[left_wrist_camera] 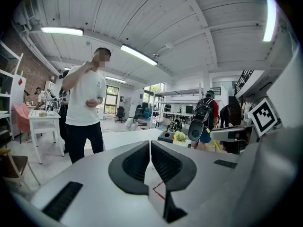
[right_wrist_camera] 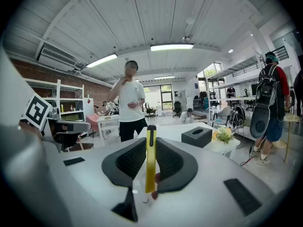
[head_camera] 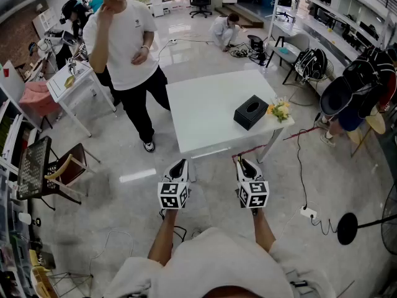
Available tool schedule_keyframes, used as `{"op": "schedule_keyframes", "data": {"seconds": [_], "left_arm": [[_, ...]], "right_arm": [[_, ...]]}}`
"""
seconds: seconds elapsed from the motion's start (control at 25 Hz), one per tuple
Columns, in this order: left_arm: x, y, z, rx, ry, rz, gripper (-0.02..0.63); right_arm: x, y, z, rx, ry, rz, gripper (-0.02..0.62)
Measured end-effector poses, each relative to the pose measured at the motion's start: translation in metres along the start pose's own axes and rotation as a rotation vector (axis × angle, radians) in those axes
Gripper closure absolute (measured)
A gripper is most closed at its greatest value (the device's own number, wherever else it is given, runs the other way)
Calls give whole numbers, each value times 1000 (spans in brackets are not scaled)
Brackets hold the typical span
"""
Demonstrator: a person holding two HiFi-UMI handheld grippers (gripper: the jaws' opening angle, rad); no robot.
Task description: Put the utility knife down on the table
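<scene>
A yellow utility knife [right_wrist_camera: 150, 162] stands upright between the jaws of my right gripper [right_wrist_camera: 151, 140], which is shut on it; its dark tip pokes out above the pads. In the head view the right gripper [head_camera: 242, 162] hovers just short of the near edge of the white table [head_camera: 208, 113], and the knife is hard to make out there. My left gripper [head_camera: 180, 164] is level with it to the left, over the floor. In the left gripper view its jaws [left_wrist_camera: 150, 144] are pressed together with nothing between them.
On the table's right end stand a black tissue box [head_camera: 250, 112] and a small bunch of flowers [head_camera: 280, 110]. A person in a white T-shirt [head_camera: 127, 48] stands at the table's far left corner. A chair [head_camera: 59, 169] is at the left, with cables and a power strip [head_camera: 308, 213] on the floor at the right.
</scene>
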State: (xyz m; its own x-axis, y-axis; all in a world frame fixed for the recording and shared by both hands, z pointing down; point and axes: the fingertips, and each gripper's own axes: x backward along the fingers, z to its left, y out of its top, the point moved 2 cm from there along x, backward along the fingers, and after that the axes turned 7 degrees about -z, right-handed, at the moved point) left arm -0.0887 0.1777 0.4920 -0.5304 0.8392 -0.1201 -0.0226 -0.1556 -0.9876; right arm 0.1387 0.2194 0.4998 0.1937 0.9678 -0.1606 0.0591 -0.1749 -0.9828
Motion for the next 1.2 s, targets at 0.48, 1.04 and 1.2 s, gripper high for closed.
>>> {"op": "schedule_keyframes", "data": {"seconds": [0.48, 1.04, 1.2], "left_arm": [[6, 1, -10, -6, 4, 2, 580], [17, -16, -36, 7, 53, 23, 580], [18, -18, -45, 10, 72, 25, 580]], "right_arm": [[11, 1, -2, -10, 14, -6, 514], [24, -14, -15, -4, 66, 18, 514], [26, -15, -21, -1, 85, 23, 514]]}}
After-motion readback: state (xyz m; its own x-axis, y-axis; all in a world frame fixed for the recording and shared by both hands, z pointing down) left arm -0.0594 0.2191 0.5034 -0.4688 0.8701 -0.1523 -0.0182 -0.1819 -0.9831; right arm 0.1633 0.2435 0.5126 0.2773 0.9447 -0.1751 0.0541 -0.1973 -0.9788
